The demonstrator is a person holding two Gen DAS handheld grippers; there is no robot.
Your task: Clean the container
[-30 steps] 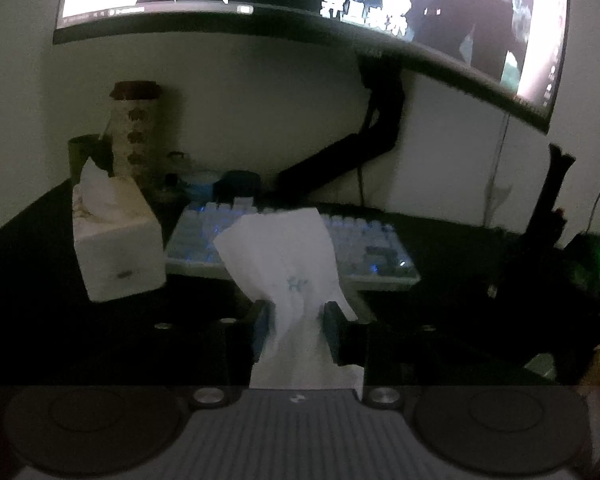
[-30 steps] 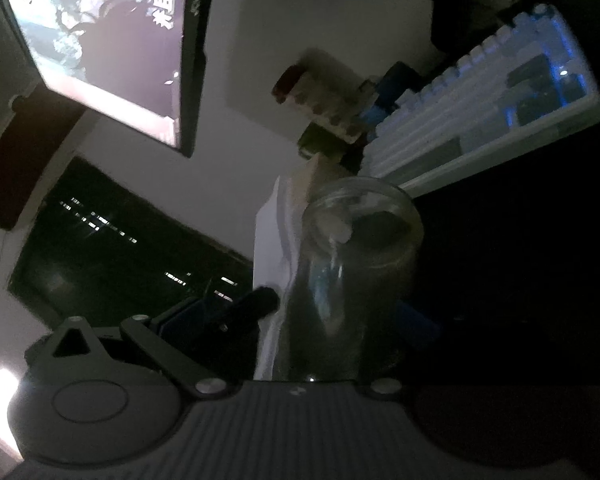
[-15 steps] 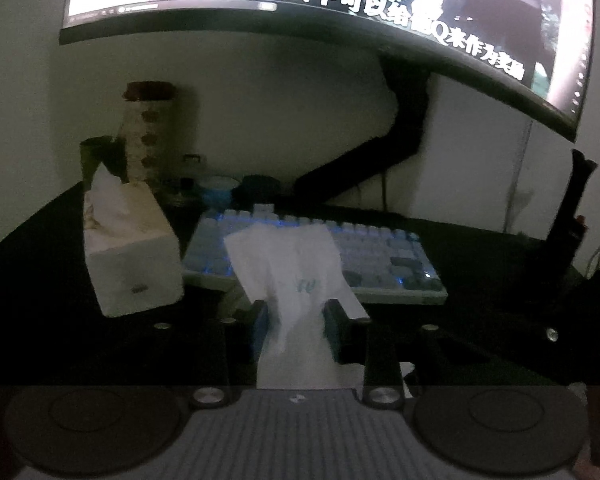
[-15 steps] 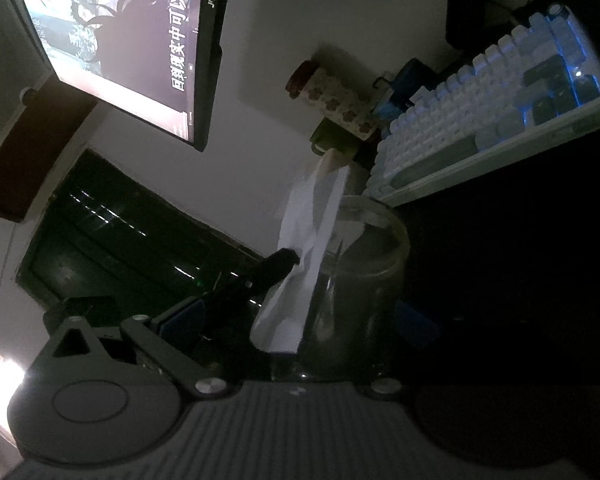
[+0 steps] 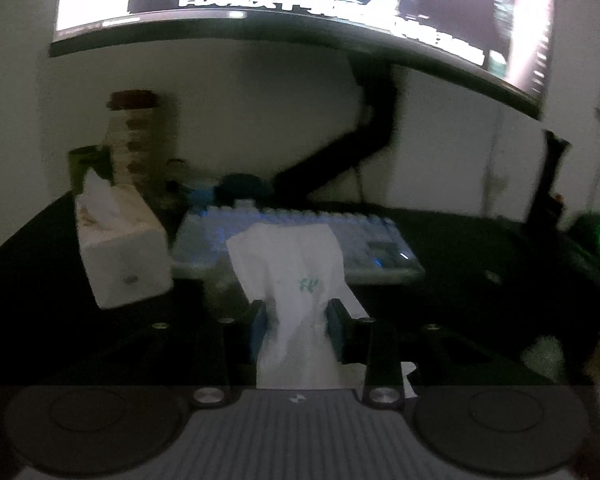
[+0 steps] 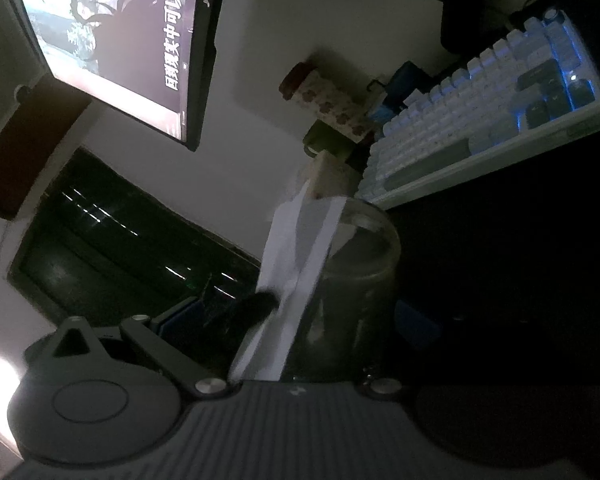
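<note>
Between our left fingers (image 5: 296, 326) a tissue (image 5: 296, 276) stays pinched, its top fanned out above them. In the right view it now lies against the jar (image 6: 360, 280), nearer than a second ago, when it stood behind the rim. Our right fingers (image 6: 352, 320) keep their grip on the jar, which lies on its side. Beyond sit the tissue box (image 5: 120, 248), keyboard (image 5: 380, 248) and monitor (image 5: 300, 8) on the dark desk (image 5: 500, 248).
</note>
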